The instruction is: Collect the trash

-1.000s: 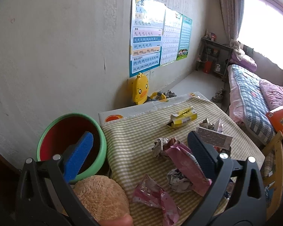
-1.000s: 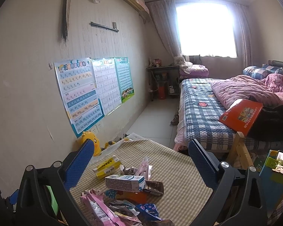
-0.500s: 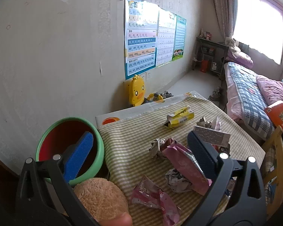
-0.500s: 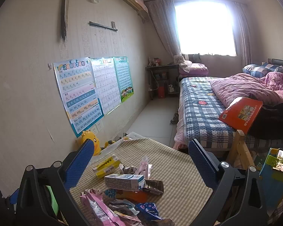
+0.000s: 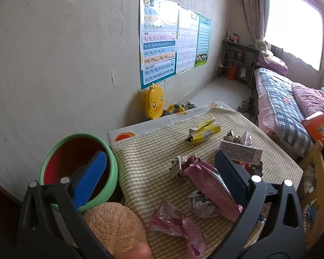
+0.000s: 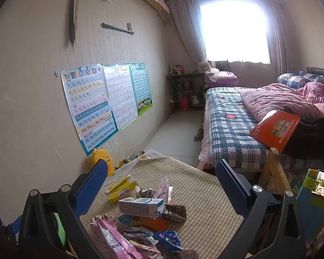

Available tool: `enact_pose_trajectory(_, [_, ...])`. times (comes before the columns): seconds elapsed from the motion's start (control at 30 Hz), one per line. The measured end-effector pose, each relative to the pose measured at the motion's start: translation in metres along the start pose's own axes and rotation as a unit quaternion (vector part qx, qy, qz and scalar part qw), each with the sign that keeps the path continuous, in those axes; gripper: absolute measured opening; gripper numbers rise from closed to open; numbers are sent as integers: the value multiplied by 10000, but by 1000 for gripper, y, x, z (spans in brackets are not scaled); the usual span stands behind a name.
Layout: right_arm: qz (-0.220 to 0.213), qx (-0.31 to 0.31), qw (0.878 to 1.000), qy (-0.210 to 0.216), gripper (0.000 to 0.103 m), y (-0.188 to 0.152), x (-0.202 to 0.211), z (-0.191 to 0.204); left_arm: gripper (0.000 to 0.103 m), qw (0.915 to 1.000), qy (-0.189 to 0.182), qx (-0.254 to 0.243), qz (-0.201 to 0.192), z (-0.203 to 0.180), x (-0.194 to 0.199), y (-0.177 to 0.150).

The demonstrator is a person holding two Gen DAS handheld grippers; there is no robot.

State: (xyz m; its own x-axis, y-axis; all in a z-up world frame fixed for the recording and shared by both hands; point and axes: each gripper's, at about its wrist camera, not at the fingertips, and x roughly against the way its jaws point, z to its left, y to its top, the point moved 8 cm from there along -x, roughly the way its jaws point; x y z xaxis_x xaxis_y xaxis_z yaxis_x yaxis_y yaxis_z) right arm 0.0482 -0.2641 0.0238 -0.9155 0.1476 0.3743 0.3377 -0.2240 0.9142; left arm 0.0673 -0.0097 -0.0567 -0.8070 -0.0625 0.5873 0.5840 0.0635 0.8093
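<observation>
You are at the start: both grippers, left (image 5: 159,172) and right (image 6: 162,185), gape empty. Next, clamp the pink wrapper (image 5: 209,185) at centre frame, then carry it to the bin (image 5: 110,161) at lower left.

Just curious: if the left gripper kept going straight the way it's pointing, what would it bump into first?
Probably the crumpled wrapper on the striped tablecloth, between the open left gripper fingers; depth is hard to judge.
</observation>
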Motion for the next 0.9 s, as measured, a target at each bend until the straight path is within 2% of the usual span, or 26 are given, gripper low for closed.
enact_pose_trajectory(0.5, [101,-9,9999,14,96,-3,-3,-2,98,9998,-70,0,208,2,-7,-5])
enact_pose_trajectory(0.7, [423,55,9990,113,96,-19,-16,-4,98,9992,95,-38,394,31,-12,-8])
enact_pose_trajectory(0.8, [818,189,9963,157,96,-40,-32,-2,98,9979,219,-1,602,48,-20,-19])
enact_pose_trajectory(0.9, [1321,305,9898,433,96,-63,-47,9,98,9968,286,16,742,58,-25,-27])
